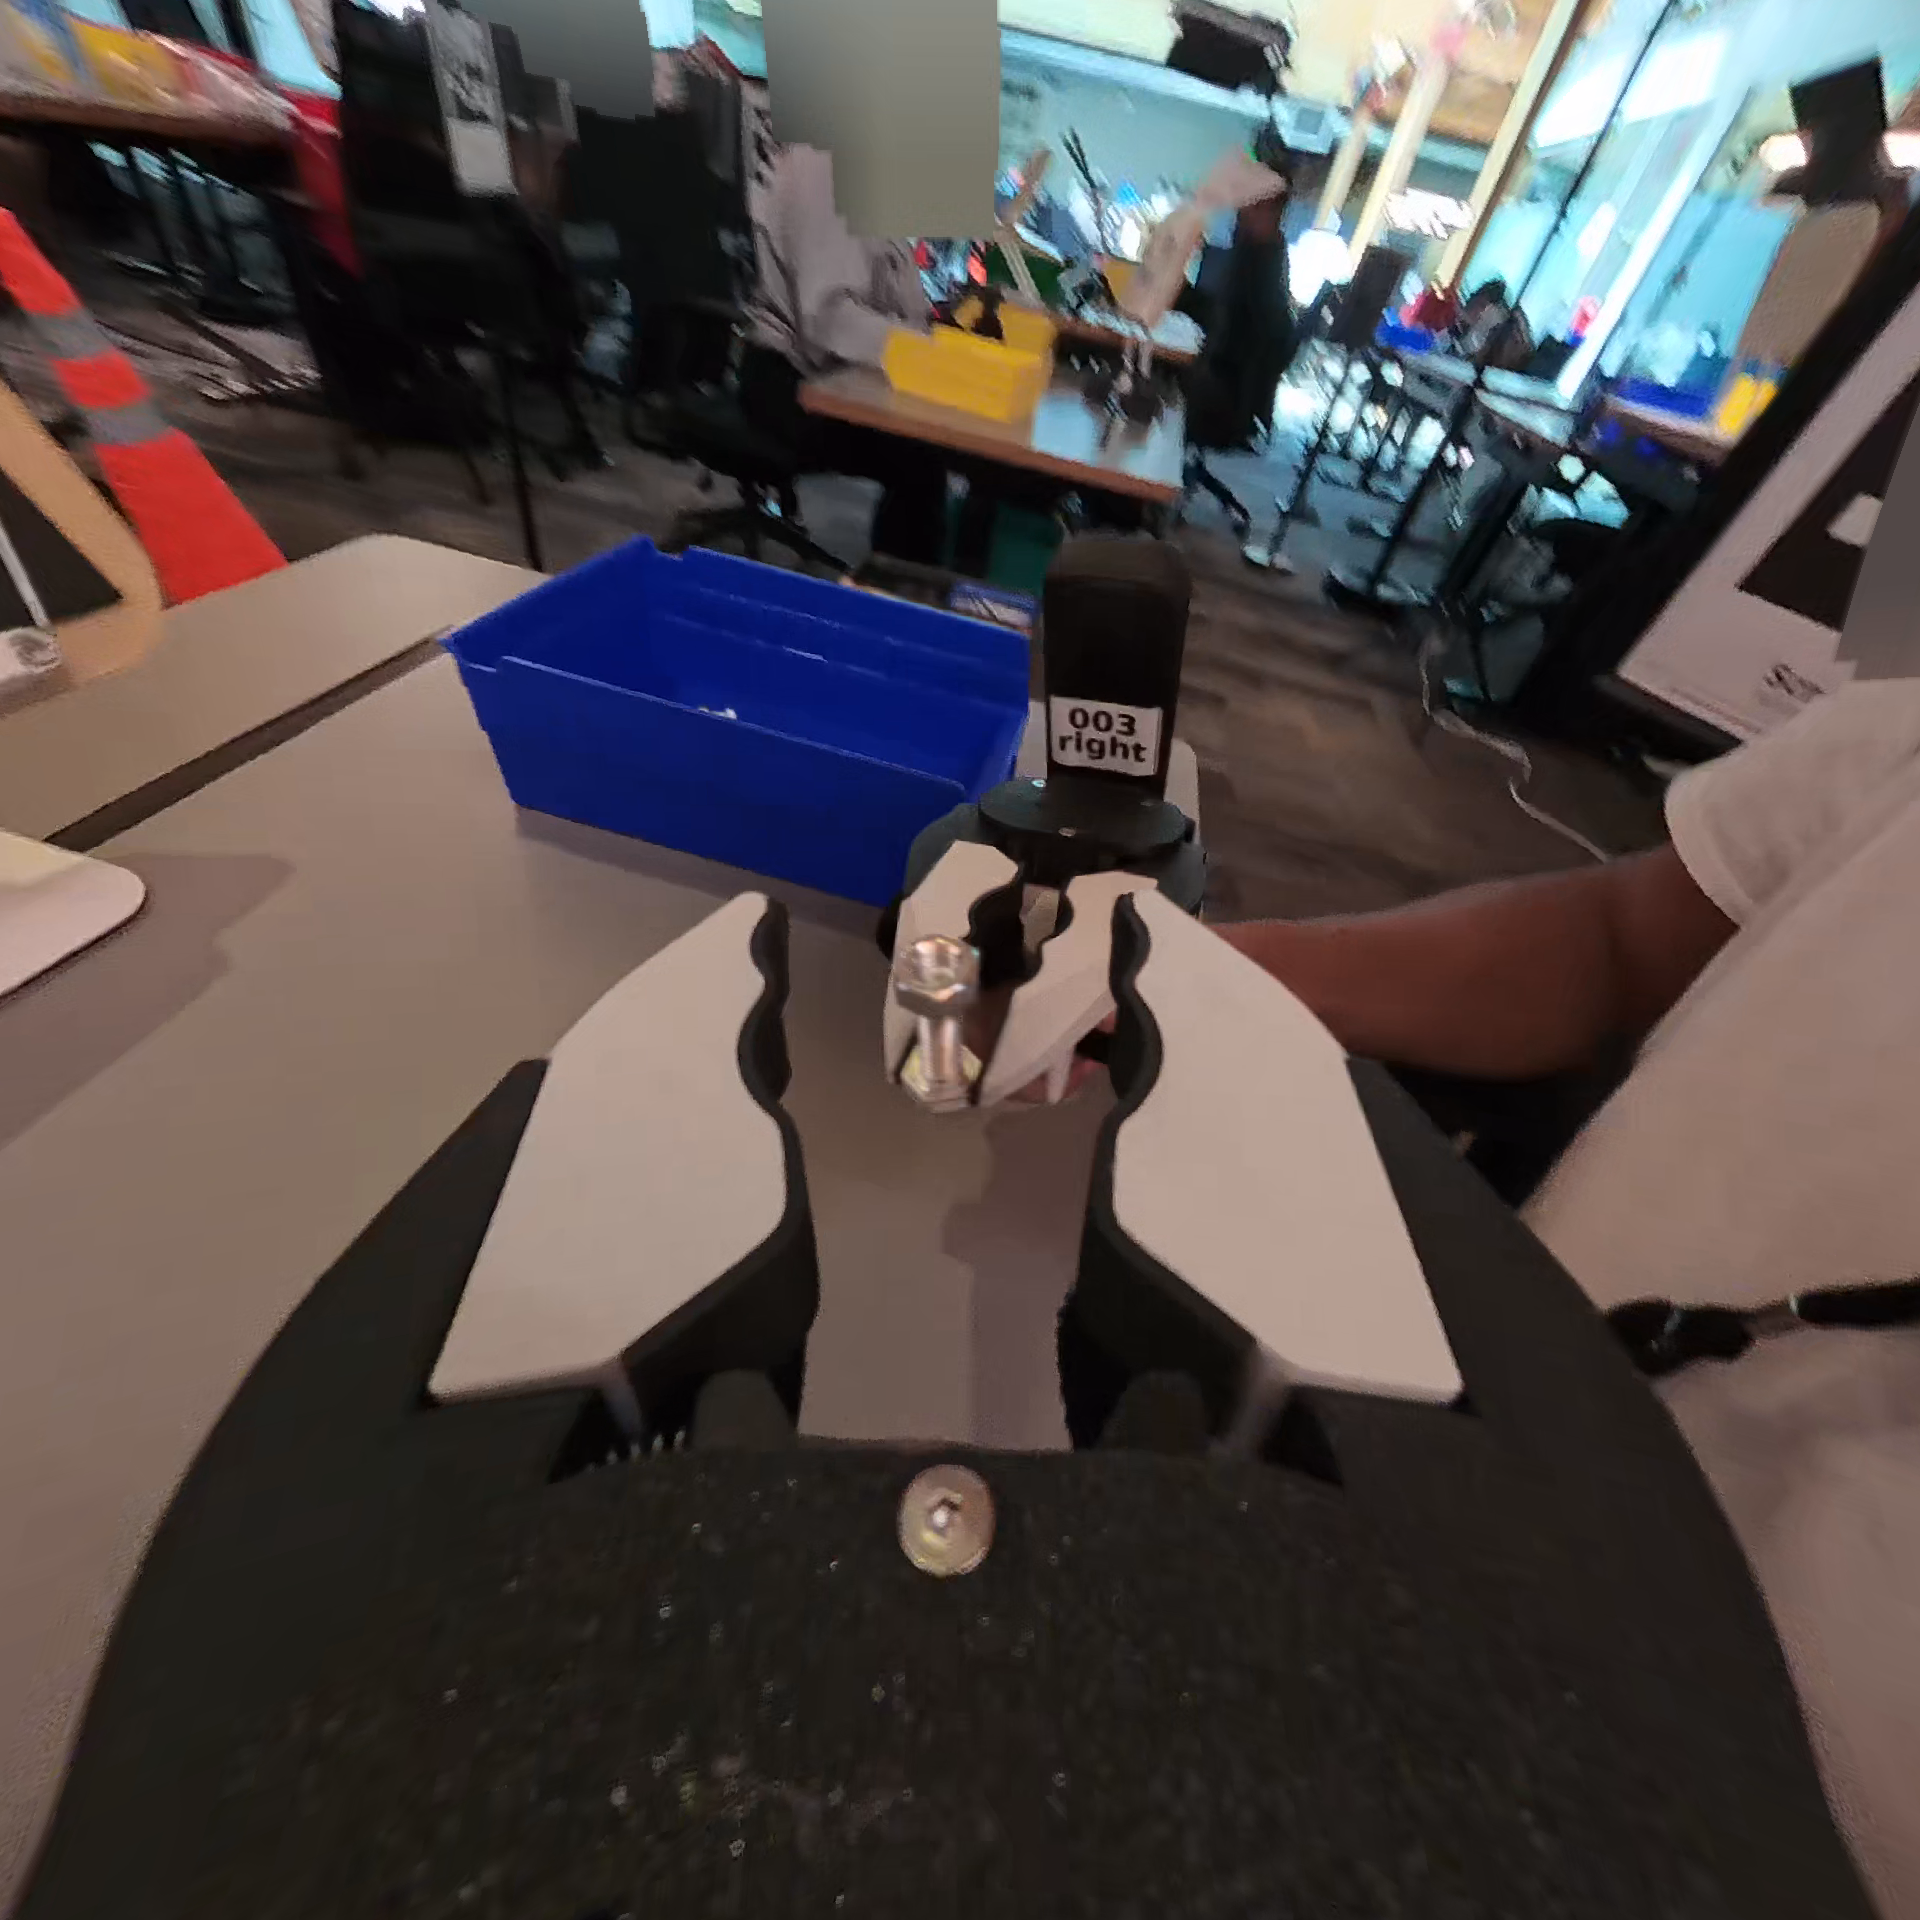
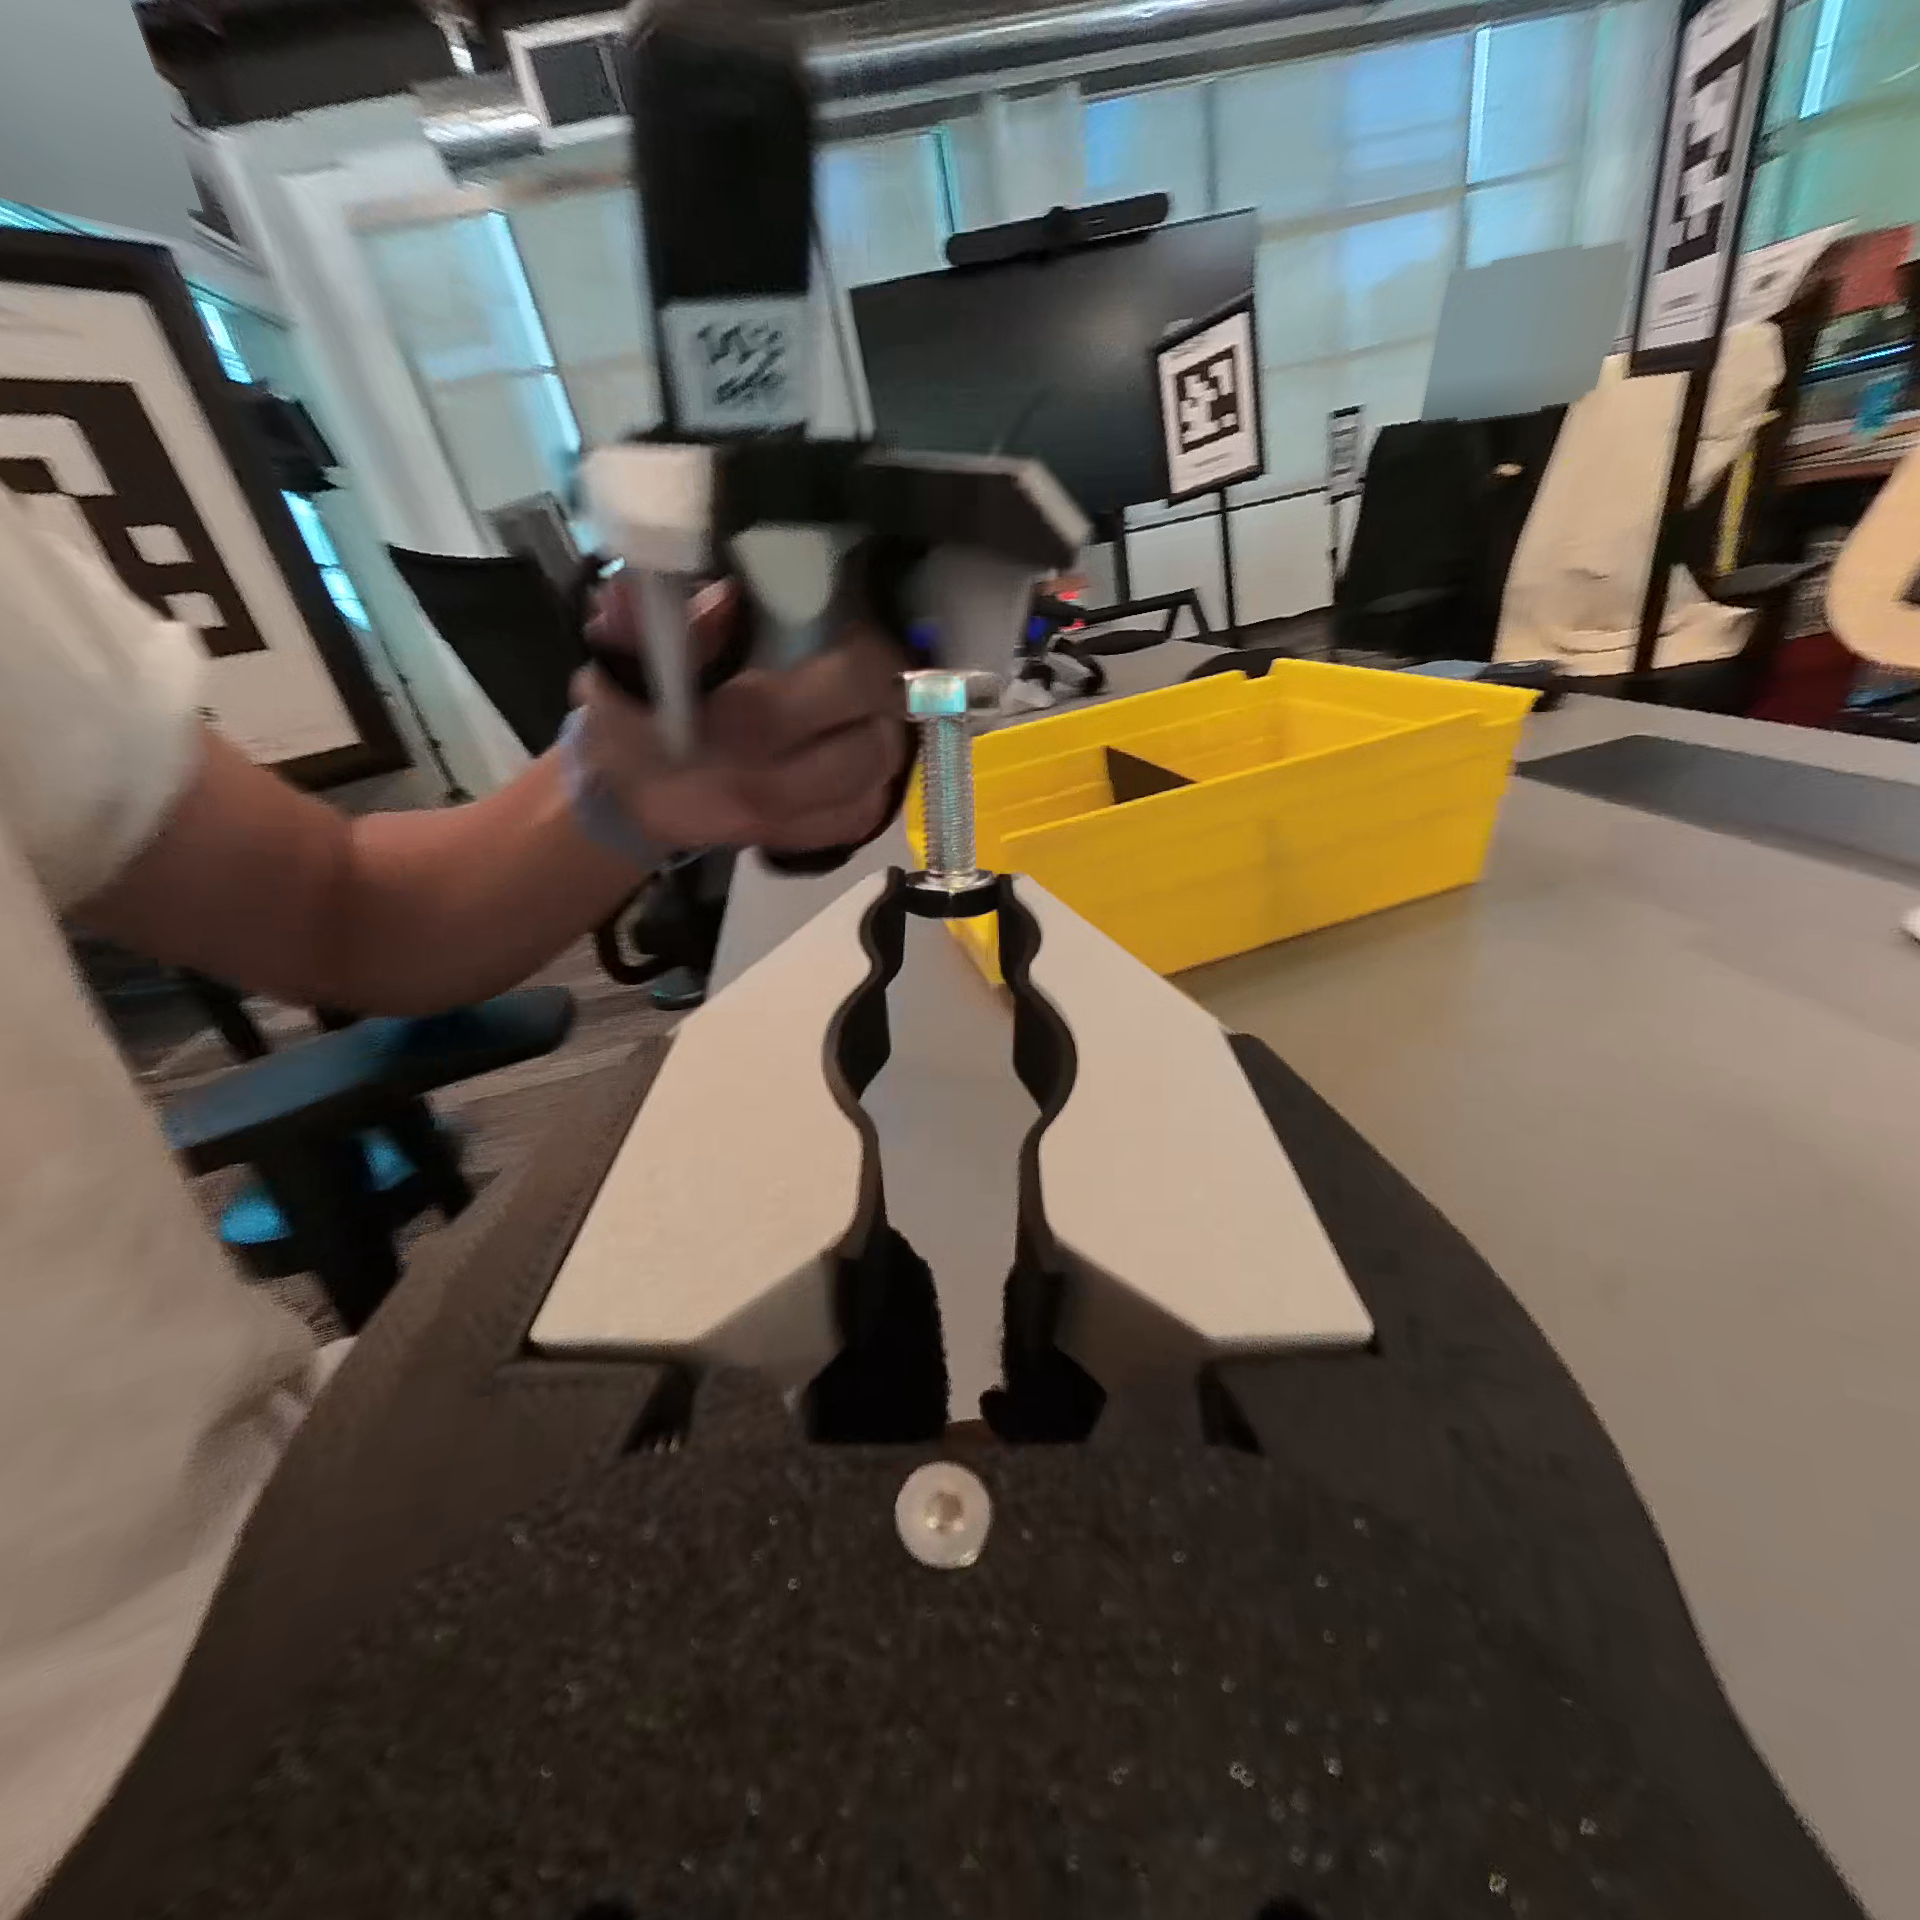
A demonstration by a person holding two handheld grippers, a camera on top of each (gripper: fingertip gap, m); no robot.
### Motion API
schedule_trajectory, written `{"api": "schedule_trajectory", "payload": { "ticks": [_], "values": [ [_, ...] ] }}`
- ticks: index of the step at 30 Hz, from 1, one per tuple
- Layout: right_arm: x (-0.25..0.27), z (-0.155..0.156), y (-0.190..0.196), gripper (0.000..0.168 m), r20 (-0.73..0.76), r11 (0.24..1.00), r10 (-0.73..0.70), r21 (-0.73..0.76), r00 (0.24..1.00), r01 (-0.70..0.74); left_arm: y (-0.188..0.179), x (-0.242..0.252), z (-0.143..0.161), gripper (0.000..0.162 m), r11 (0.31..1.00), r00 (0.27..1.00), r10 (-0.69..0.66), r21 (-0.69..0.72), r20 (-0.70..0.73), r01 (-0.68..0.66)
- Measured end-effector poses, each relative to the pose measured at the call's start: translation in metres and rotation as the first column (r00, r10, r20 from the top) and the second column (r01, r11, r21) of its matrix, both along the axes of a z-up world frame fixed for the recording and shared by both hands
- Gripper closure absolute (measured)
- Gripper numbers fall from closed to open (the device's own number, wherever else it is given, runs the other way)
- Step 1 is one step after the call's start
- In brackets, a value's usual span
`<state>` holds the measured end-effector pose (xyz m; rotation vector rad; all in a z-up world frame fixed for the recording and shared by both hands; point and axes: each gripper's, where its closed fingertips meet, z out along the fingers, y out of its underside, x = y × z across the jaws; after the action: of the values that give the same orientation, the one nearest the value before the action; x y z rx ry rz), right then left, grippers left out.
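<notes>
The right gripper [image 2: 948,902] pinches a bolt [image 2: 943,790] upright at its fingertips, and only its view shows the yellow bin [image 2: 1247,831] just beyond the jaws, one black divider inside. The left gripper [image 1: 948,977] has its jaws spread and empty, the bolt just ahead between them. Only its view shows the blue bin [image 1: 727,717] beyond, something small and white inside.

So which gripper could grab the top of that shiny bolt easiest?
Probably the left gripper: it is open, empty and pointed at the bolt. The right gripper is shut on the bolt's lower end.

Bolt [image 2: 943,790] stands upright before the bin [image 2: 1247,800] on the table [image 2: 1558,1143].
</notes>
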<state>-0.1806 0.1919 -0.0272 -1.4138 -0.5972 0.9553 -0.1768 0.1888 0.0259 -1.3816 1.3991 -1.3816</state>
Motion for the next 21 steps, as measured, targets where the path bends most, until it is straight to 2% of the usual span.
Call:
{"api": "schedule_trajectory", "payload": {
  "ticks": [4,16,21],
  "values": [
    [-0.003,-0.001,0.003,0.151,-0.003,1.000,-0.014,0.003,1.000,0.014,-0.010,0.000,-0.017,0.101,0.999,0.999,0.044,-0.002,-0.018,-0.044],
    [-0.014,0.000,-0.003,0.151,-0.016,1.000,0.025,-0.005,1.000,-0.025,-0.022,0.009,-0.024,0.100,1.000,1.000,-0.015,-0.019,-0.023,0.015],
    [-0.006,0.003,0.000,0.151,-0.048,1.000,0.004,-0.012,0.999,-0.004,-0.016,0.001,-0.021,0.101,0.999,1.000,0.030,-0.019,0.007,-0.030]
  ]
}}
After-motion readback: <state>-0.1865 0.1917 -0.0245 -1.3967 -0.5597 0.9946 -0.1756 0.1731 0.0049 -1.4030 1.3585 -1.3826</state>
